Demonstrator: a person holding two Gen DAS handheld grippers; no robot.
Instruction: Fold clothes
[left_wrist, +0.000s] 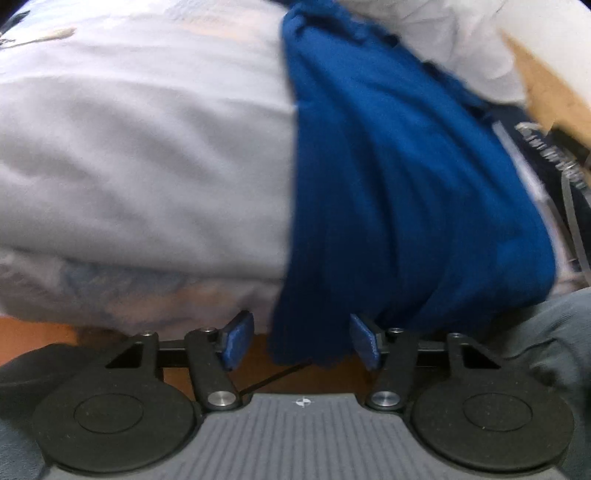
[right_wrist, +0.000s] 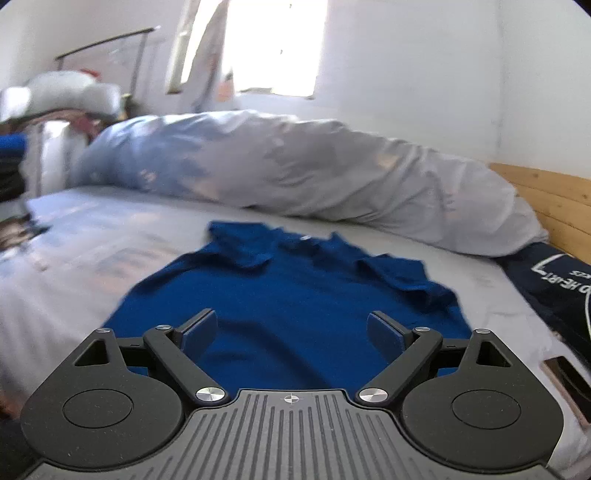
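A blue polo shirt (right_wrist: 288, 295) lies spread on the bed, collar toward the far side. In the left wrist view the shirt (left_wrist: 406, 184) hangs over the mattress edge in folds. Its lower hem drops between the blue pads of my left gripper (left_wrist: 301, 341). The jaws stand apart there; the right pad (left_wrist: 364, 345) sits against the cloth and the left pad has a gap beside it. My right gripper (right_wrist: 291, 332) hovers low over the near part of the shirt, wide open, with nothing between its fingers.
The pale printed sheet (right_wrist: 92, 240) covers the bed, with a bunched white duvet (right_wrist: 295, 166) along the far side. A navy garment with white lettering (right_wrist: 554, 288) lies at the right by the wooden bed frame (right_wrist: 546, 199). Piled clothes (right_wrist: 55, 96) sit at the far left.
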